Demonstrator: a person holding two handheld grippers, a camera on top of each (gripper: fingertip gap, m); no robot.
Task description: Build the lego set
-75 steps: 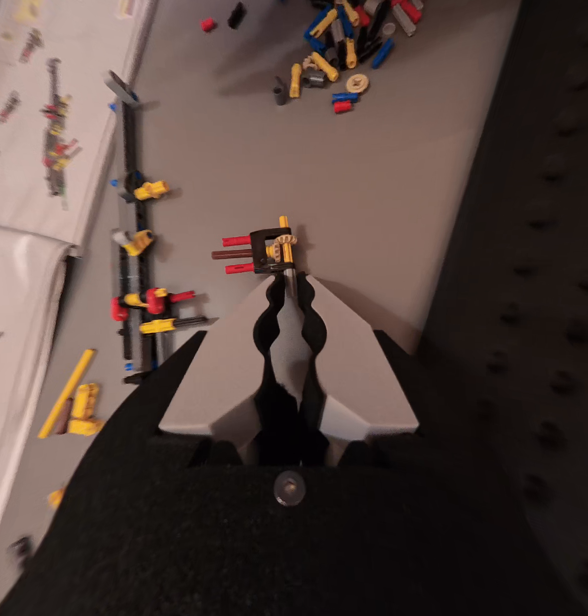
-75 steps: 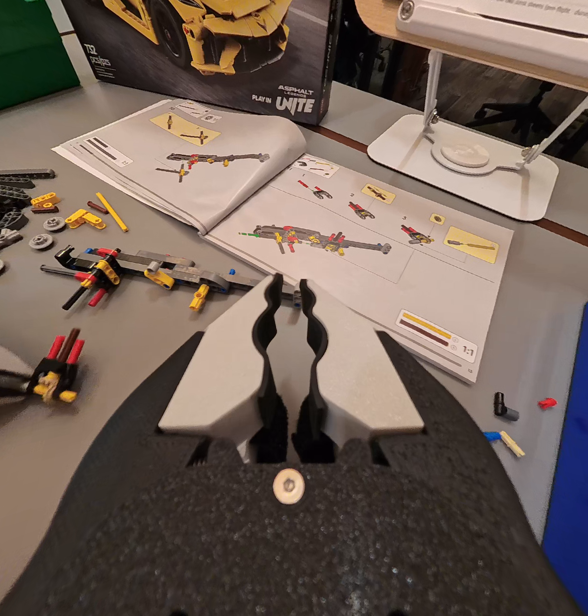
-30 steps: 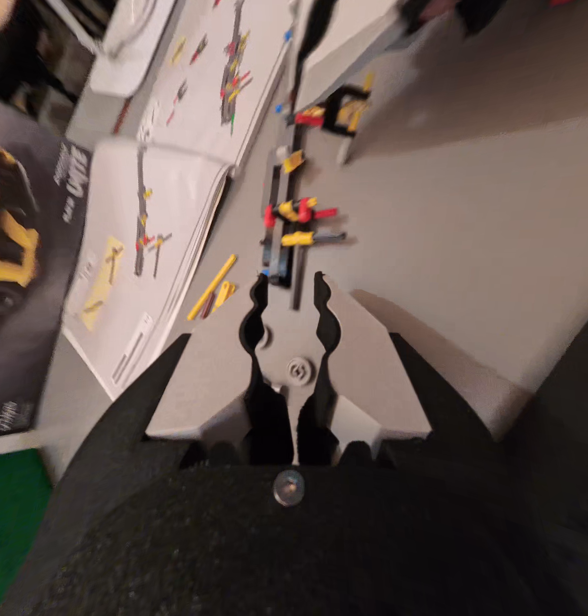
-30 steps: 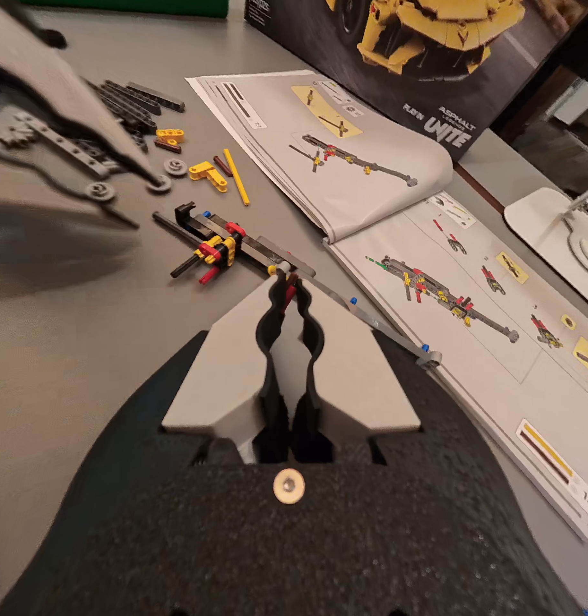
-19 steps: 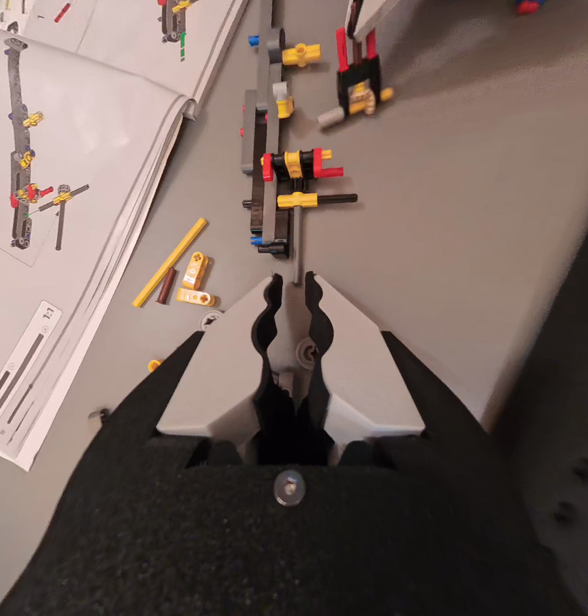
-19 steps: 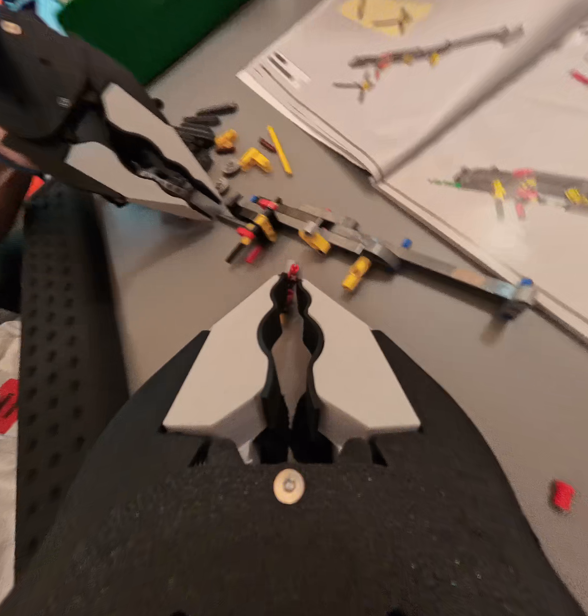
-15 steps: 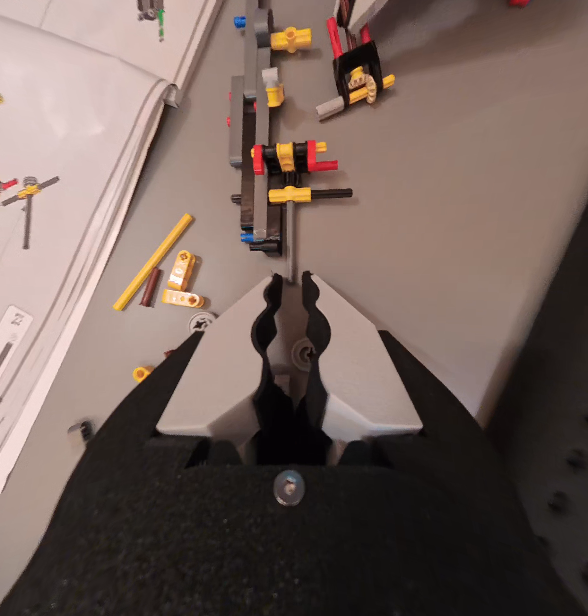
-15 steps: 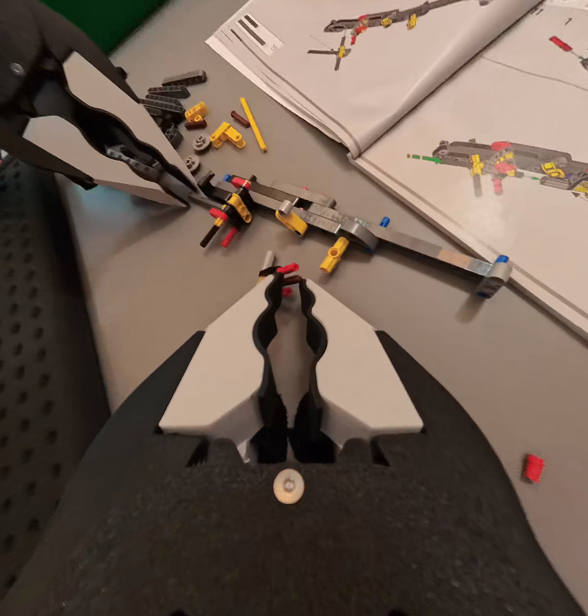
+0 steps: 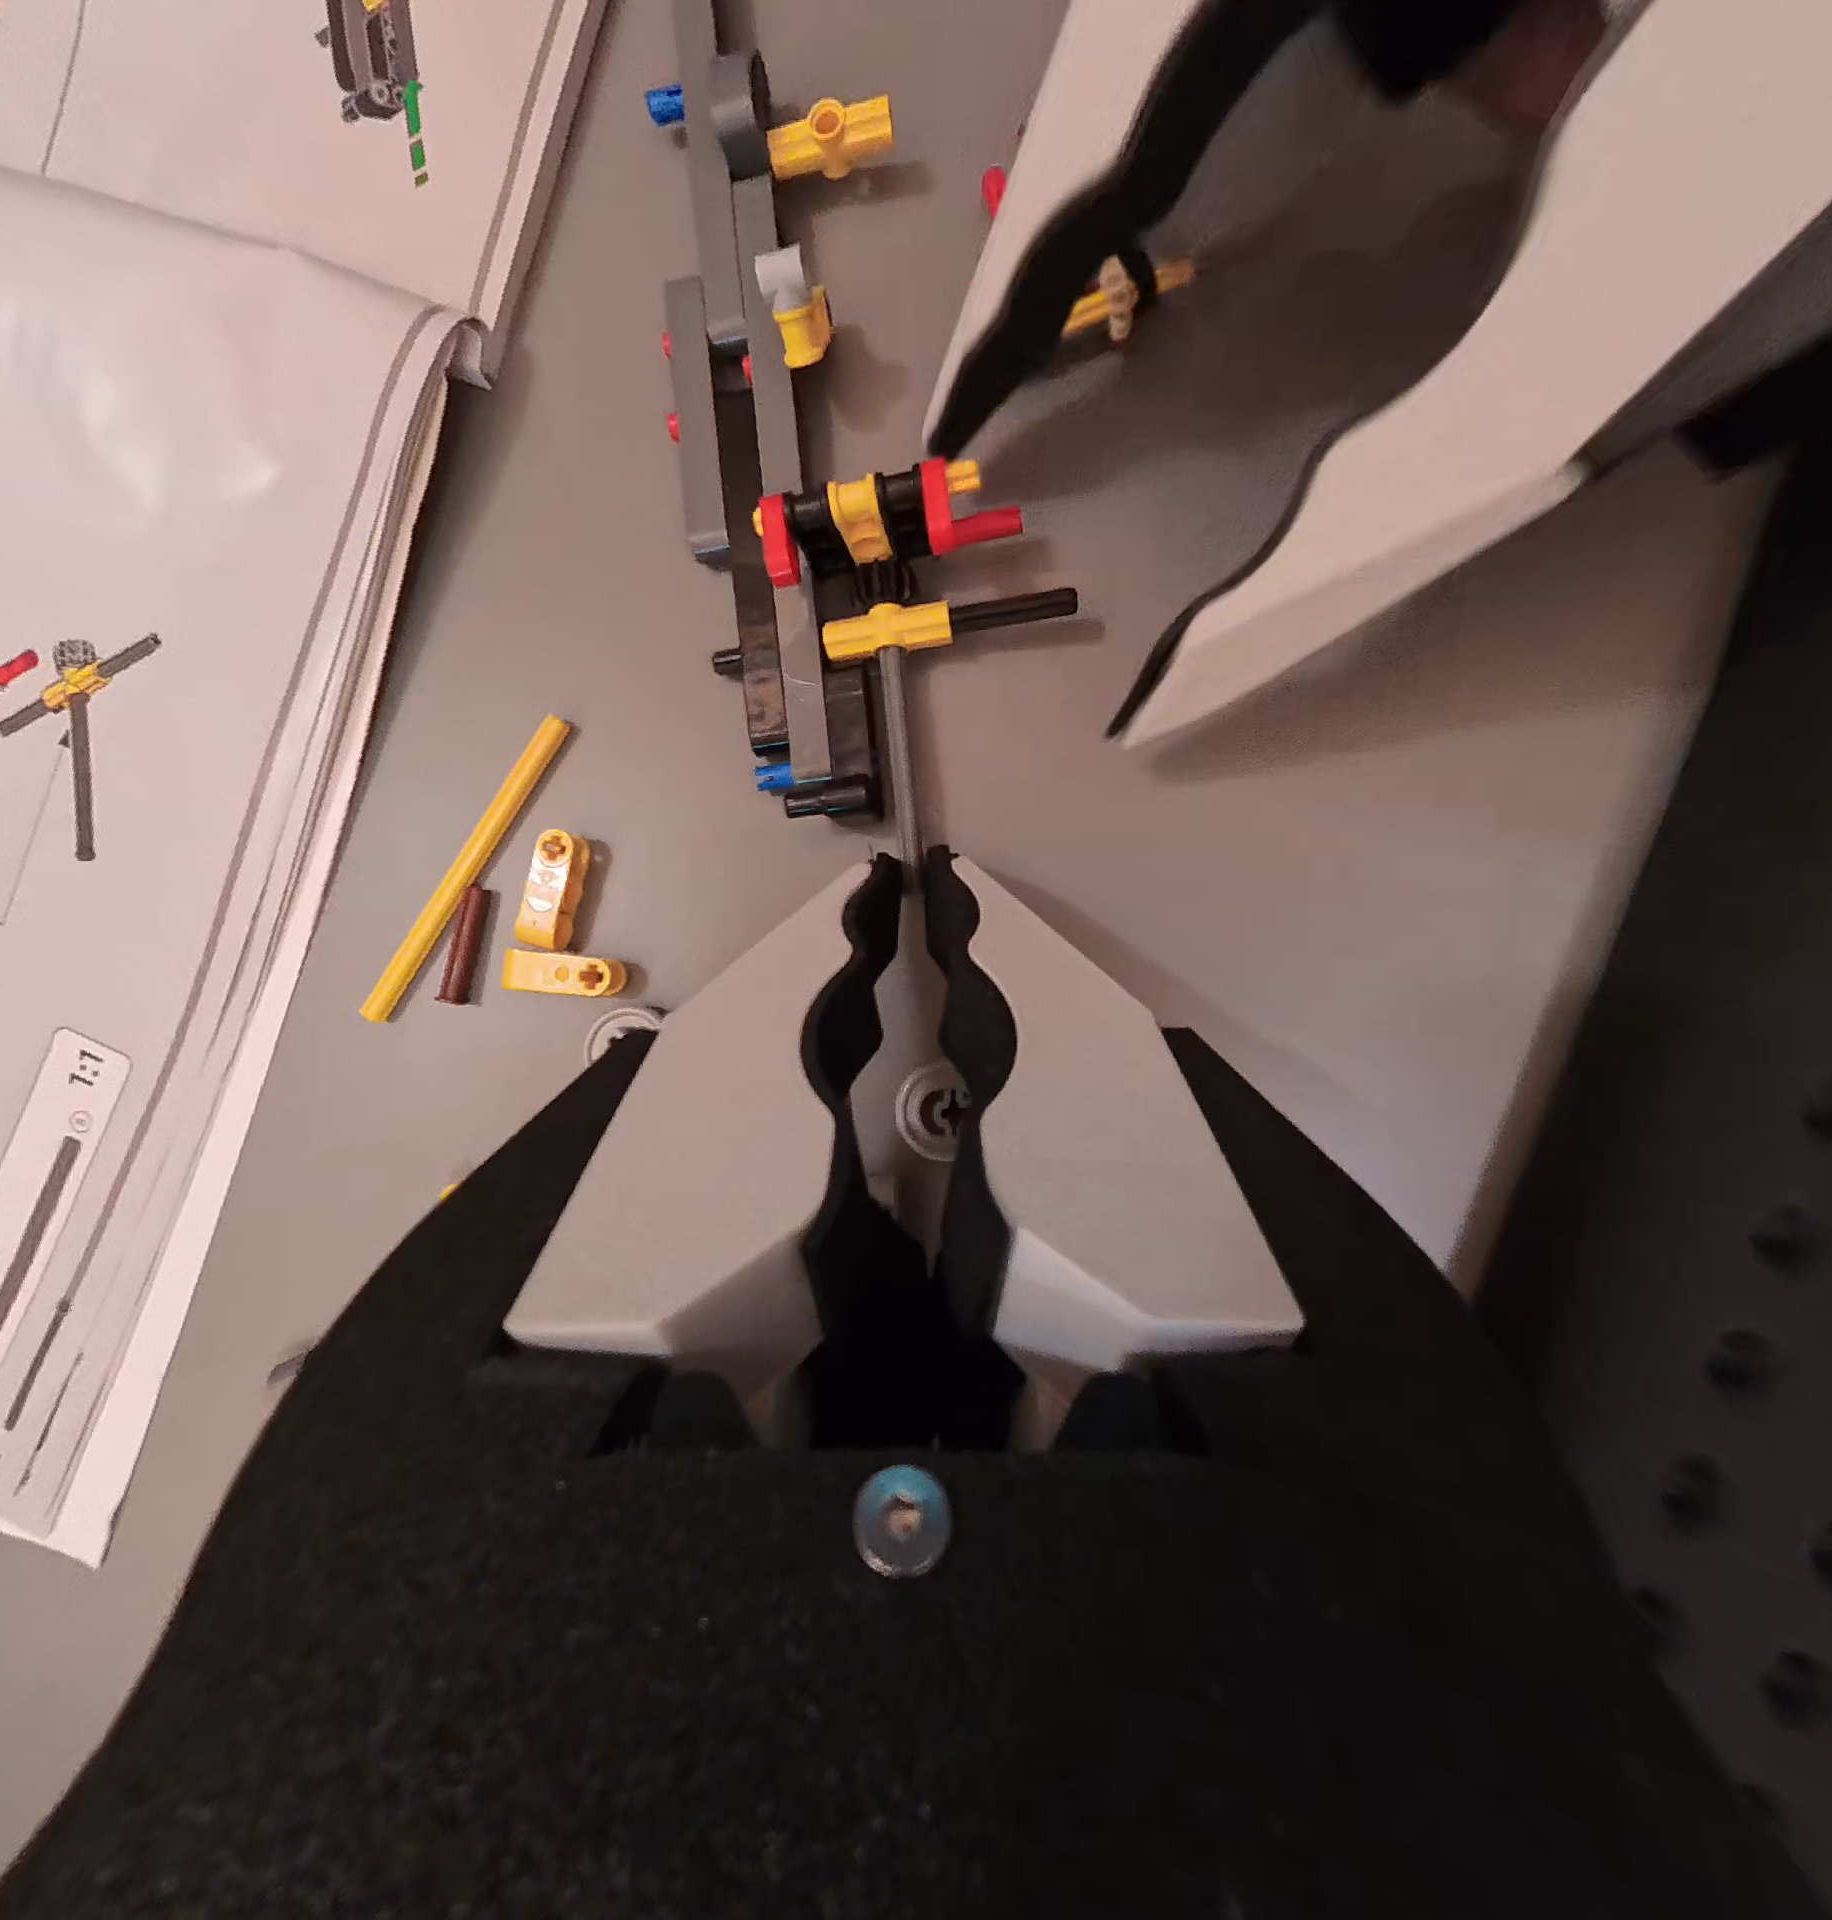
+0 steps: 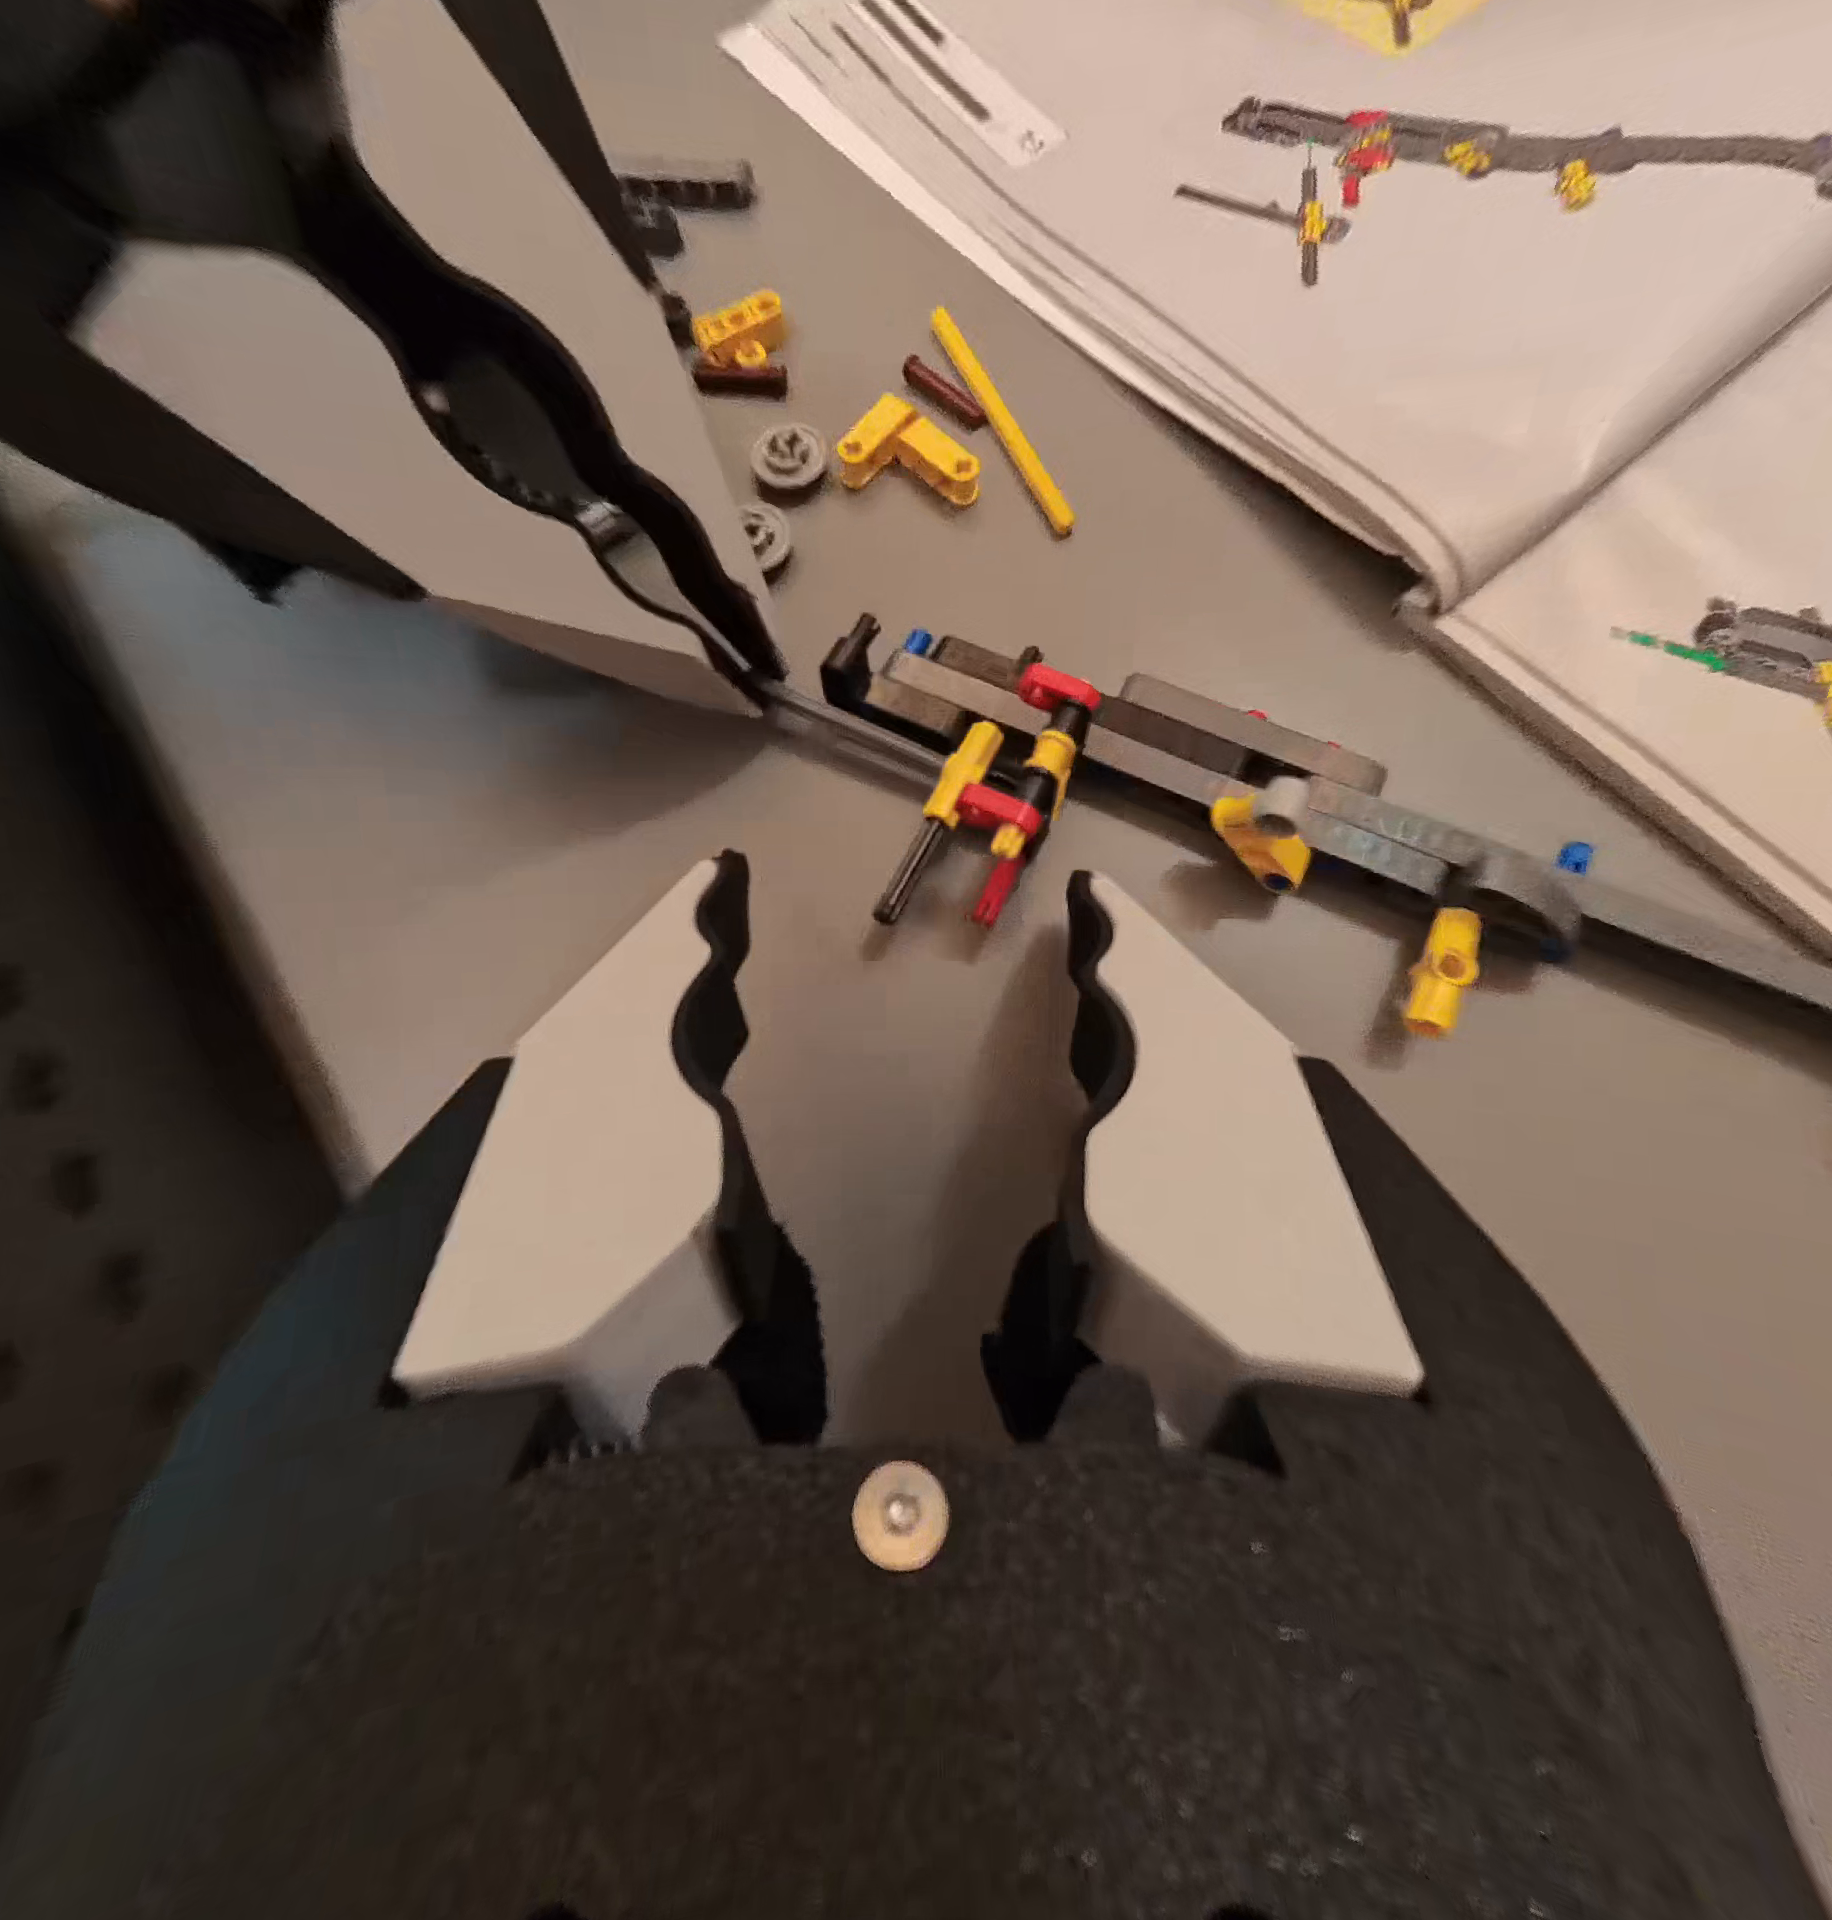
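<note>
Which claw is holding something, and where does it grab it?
The left gripper pinches the free end of the thin grey rod sticking out of the long grey-and-black lego beam assembly. The right gripper is open, holding nothing.

1. A hobby or workshop bench, by the look of it — a plain grey surface with nothing domestic on it.
2. An open instruction booklet lies along one edge of the surface, its pages printed with assembly diagrams.
3. Loose building-toy parts are scattered beside the booklet — a yellow rod, yellow connectors, grey round pieces.
4. A dark perforated mat borders the surface's other edge.
</note>
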